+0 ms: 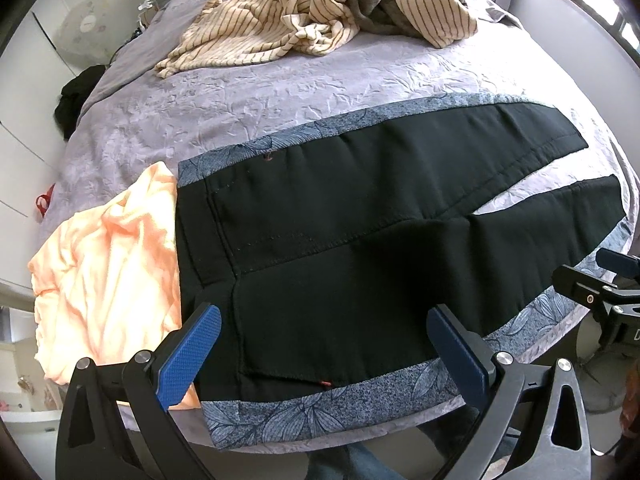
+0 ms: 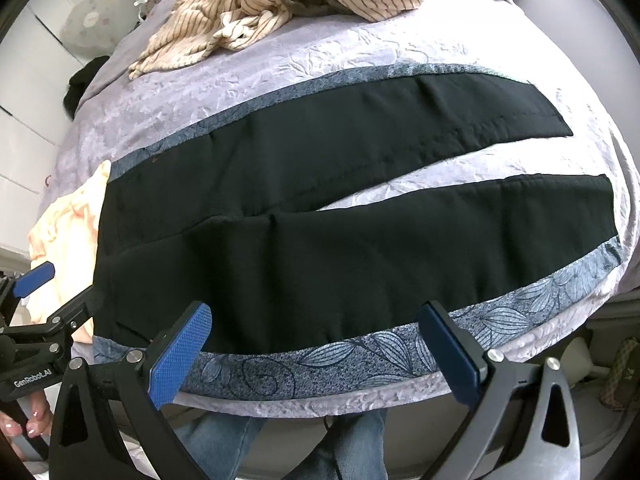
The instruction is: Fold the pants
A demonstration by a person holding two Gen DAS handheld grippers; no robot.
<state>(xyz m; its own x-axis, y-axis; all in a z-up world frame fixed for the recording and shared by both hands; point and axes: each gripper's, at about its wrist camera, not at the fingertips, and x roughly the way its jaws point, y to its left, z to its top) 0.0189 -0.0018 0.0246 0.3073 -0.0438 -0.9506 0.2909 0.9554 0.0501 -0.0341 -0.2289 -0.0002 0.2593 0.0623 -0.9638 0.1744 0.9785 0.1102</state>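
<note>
Black pants (image 1: 340, 216) with blue floral side bands lie flat on the bed, waist to the left, legs spread apart to the right; they also show in the right wrist view (image 2: 320, 248). My left gripper (image 1: 324, 344) is open and empty, hovering over the near waist and hip part. My right gripper (image 2: 316, 344) is open and empty, over the near edge of the nearer leg. Each gripper shows at the edge of the other's view, the right one (image 1: 600, 292) and the left one (image 2: 36, 308).
A peach garment (image 1: 108, 276) lies left of the waist. A striped beige garment (image 1: 320, 12) is heaped at the far side of the lilac bedspread (image 1: 200, 104). The bed's near edge is just below the pants; the person's jeans (image 2: 340, 440) show below.
</note>
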